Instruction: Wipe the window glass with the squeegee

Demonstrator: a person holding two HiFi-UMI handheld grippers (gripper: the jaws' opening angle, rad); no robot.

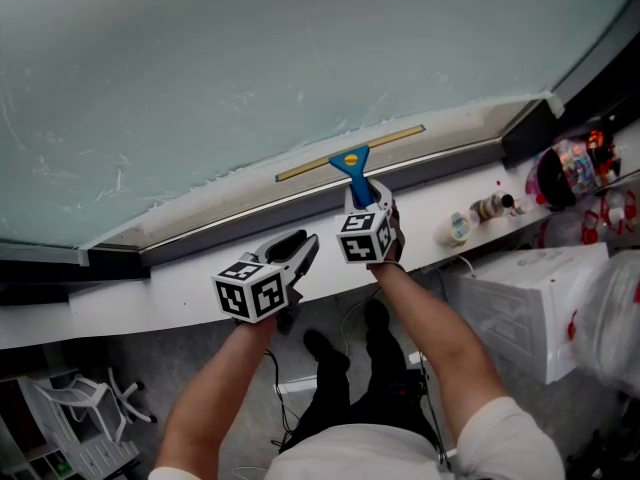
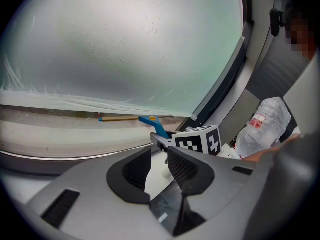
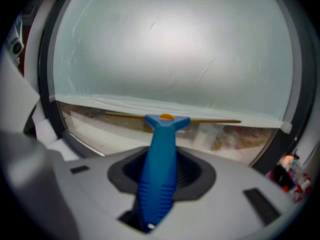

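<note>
The squeegee (image 1: 353,167) has a blue handle and a thin tan blade; its blade lies along the bottom edge of the frosted window glass (image 1: 250,58), just above the frame. My right gripper (image 1: 368,200) is shut on the blue handle (image 3: 160,169), which runs up between the jaws toward the blade. My left gripper (image 1: 295,250) hovers lower and to the left, over the white sill, open with nothing between its jaws (image 2: 159,166). From the left gripper view the squeegee (image 2: 152,124) and the right gripper's marker cube (image 2: 200,140) sit just ahead.
A white sill ledge (image 1: 150,298) runs below the window frame. Small bottles and a tape roll (image 1: 485,213) stand on it at the right, beside a pink-topped item (image 1: 562,168). White plastic bags (image 1: 530,298) lie below right. A white chair (image 1: 80,408) is at the lower left.
</note>
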